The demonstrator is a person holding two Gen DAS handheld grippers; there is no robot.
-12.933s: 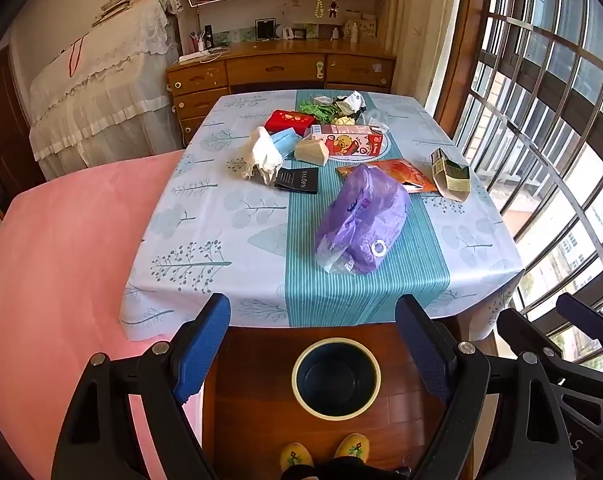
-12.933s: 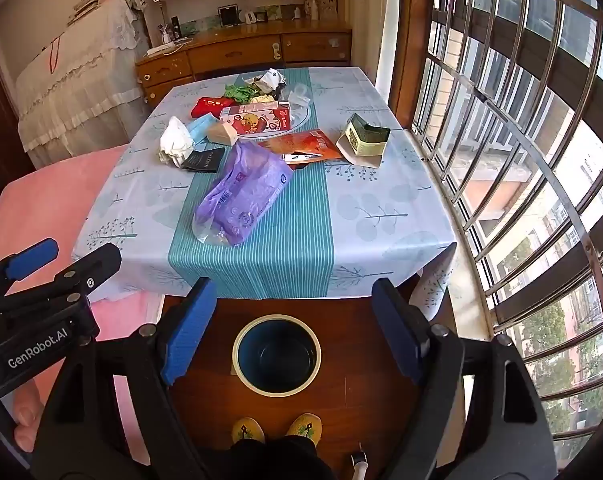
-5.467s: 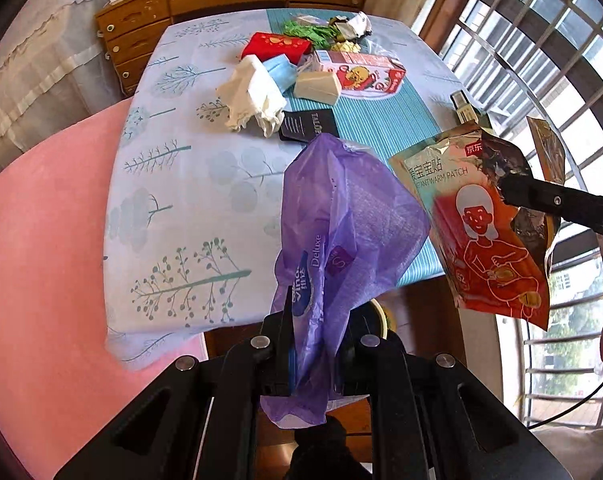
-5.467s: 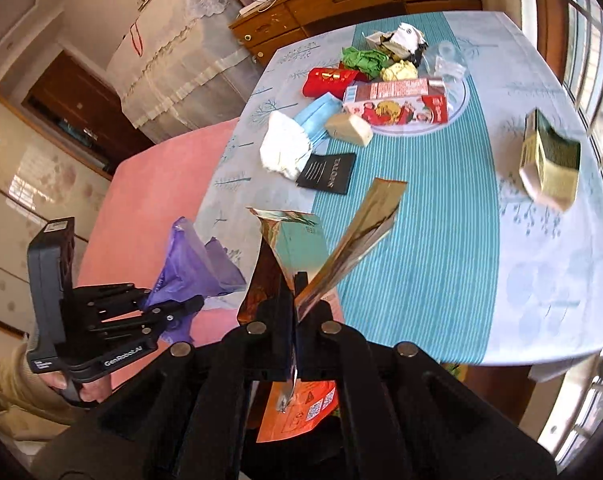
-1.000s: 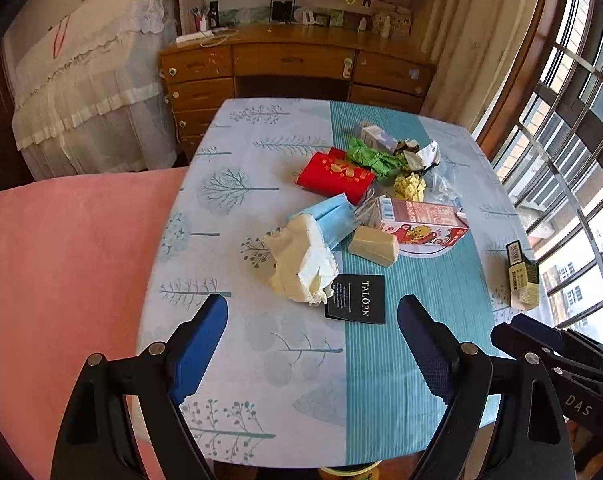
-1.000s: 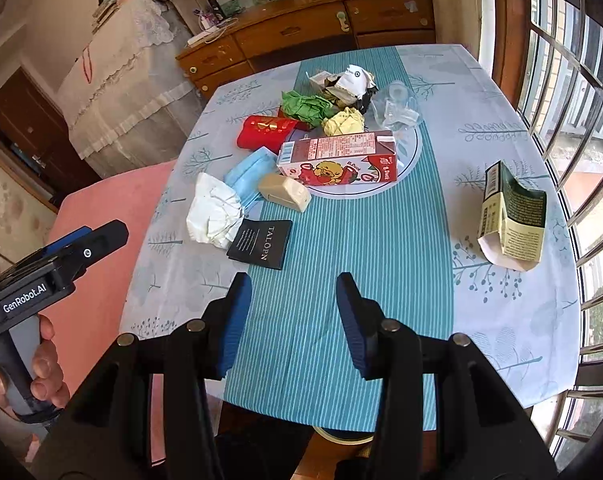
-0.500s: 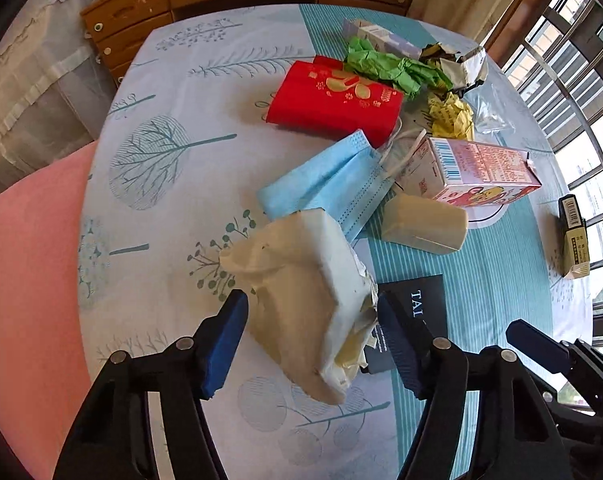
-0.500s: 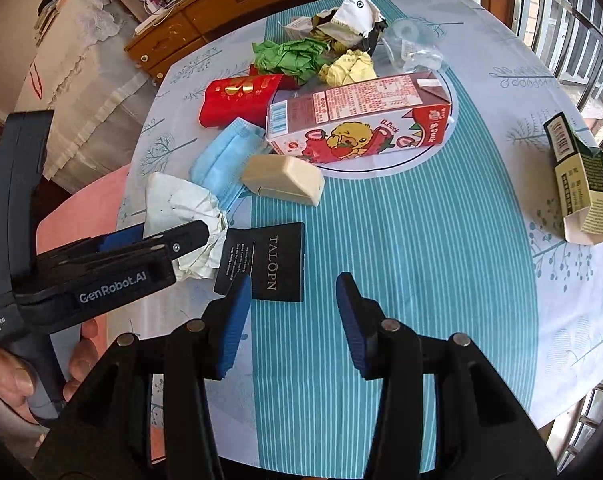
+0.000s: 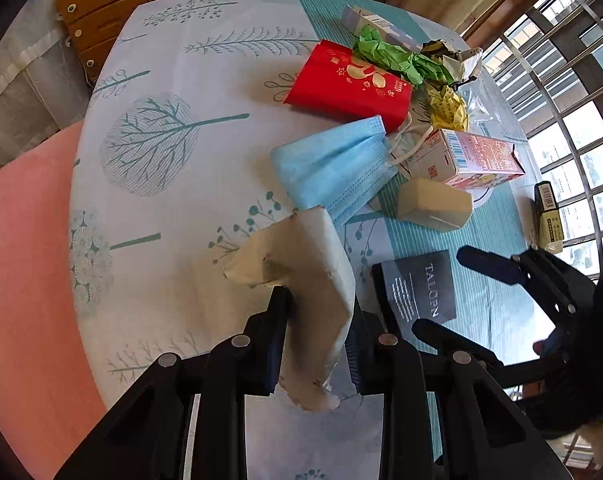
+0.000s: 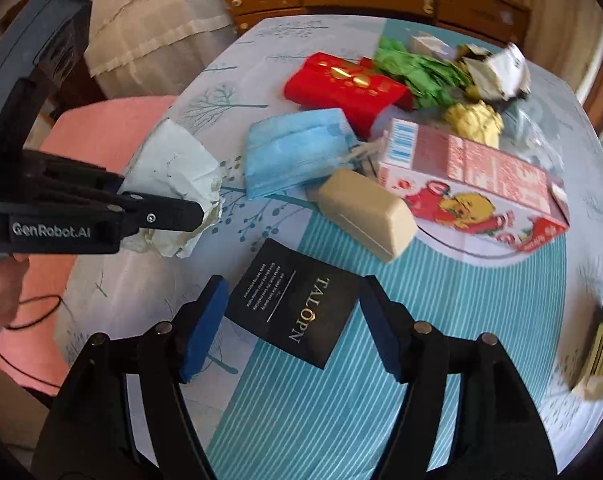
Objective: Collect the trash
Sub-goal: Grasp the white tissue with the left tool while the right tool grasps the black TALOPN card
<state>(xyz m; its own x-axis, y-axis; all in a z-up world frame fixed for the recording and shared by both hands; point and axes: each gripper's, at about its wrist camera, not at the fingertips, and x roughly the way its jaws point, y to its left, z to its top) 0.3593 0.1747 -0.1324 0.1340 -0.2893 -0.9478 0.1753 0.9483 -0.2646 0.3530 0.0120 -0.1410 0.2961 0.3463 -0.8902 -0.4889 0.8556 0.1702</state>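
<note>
crumpled paper (image 9: 313, 280) pinched in closed left claw (image 9: 317, 320); black card (image 10: 293, 312) between spread right claw (image 10: 293, 328) fingers

The black card (image 10: 295, 312) lying on the bench (image 10: 461, 320) carries the brand "TALOPN" in pale capital letters, with a circumflex-like mark over the O; beside that word run several lines of small white print, too fine to read. The same card (image 9: 417, 288) shows the same word in the left wrist view. To the left of the card in the right wrist view, the side of the left tongs (image 10: 161, 216) bears "GenRobot.AI" in white. Beyond the card, the pink carton (image 10: 473, 184) has a barcode on its end flap and blocks of small print, none legible. The red packet (image 9: 349, 84) bears gold ornament, unreadable.
</note>
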